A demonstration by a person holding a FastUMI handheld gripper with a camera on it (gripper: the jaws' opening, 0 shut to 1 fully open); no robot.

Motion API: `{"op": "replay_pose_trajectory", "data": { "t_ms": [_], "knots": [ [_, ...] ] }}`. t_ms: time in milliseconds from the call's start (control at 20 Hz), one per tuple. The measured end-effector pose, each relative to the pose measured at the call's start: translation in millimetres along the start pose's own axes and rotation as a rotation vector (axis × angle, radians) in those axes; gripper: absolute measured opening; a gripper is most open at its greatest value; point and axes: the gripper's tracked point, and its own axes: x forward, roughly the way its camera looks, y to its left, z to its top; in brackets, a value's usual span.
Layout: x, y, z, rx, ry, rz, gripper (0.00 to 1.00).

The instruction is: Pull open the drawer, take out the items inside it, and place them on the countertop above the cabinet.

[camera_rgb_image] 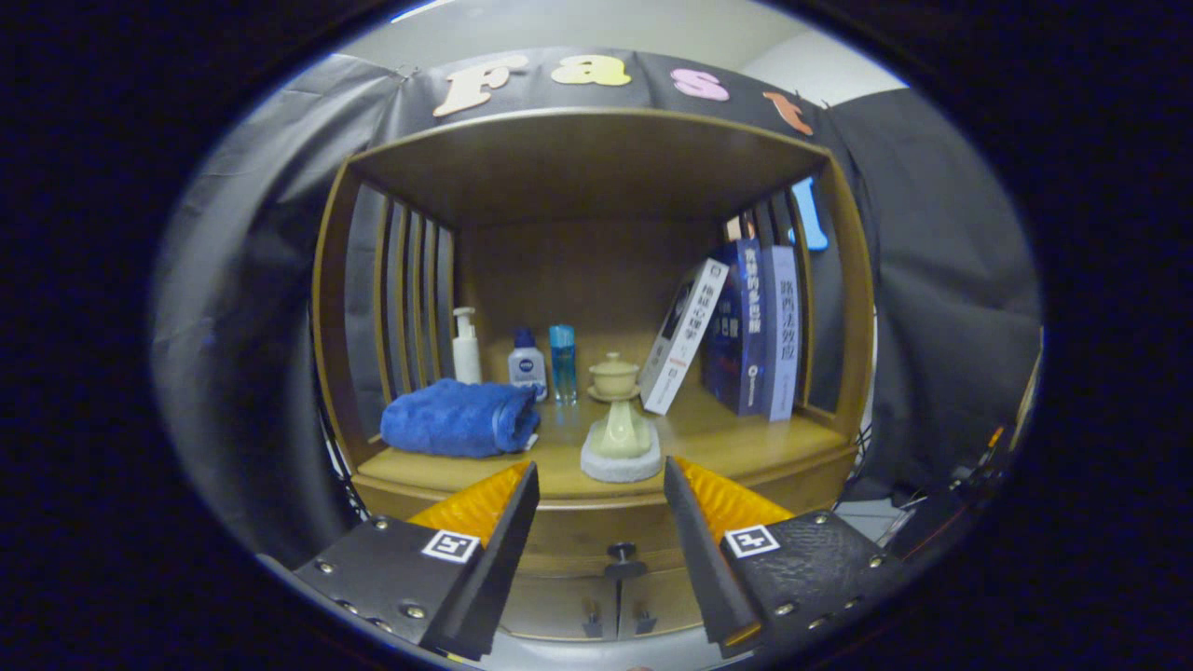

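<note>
Gripper [601, 550]: jaws apart, holding nothing, aimed at cabinet front; ridged pad faces on inner sides, flat dark outer plates with screws and square markers.
Drawer knob [623, 560]: small dark round knob between the jaws, low on the cabinet front, just under the bench edge.
Drawer [596, 545]: shut, wooden front, smooth; contents hidden, cannot tell what is inside.
Lower door pulls [618, 623]: two small dark pulls below the knob, close together; not the target.
Towel [460, 418]: blue, rolled, fluffy, far left on the bench [746, 438].
Pump bottle [466, 347]: white, upright, behind the towel.
Small bottle [527, 364]: white with blue cap, beside the pump bottle.
Blue bottle [562, 361]: clear blue, slim, upright.
Lidded cup [614, 376]: pale ceramic, on a saucer, mid bench.
Pale pitcher [621, 443]: glossy, sits on a round grey coaster near the front edge.
Books [736, 326]: one white leaning, two blue upright, right side.
Step in hand: reach for the knob, likely early in the task.
How to do it well: centre the knob between the jaws, close fully on it, pull straight back and level; stay below the bench lip so the pitcher is not knocked.
</note>
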Motion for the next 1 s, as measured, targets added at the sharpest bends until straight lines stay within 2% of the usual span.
{"op": "replay_pose_trajectory", "data": {
  "t_ms": [200, 500, 750, 1000],
  "knots": [
    [-26, -7, 41, -0.016, -0.062, -0.024, 0.80],
    [-75, -8, 86, -0.024, -0.143, -0.003, 0.80],
    [-114, -20, 103, -0.041, -0.189, -0.043, 0.80],
    [-139, -49, 99, -0.036, -0.194, -0.116, 0.80]
  ]
}}
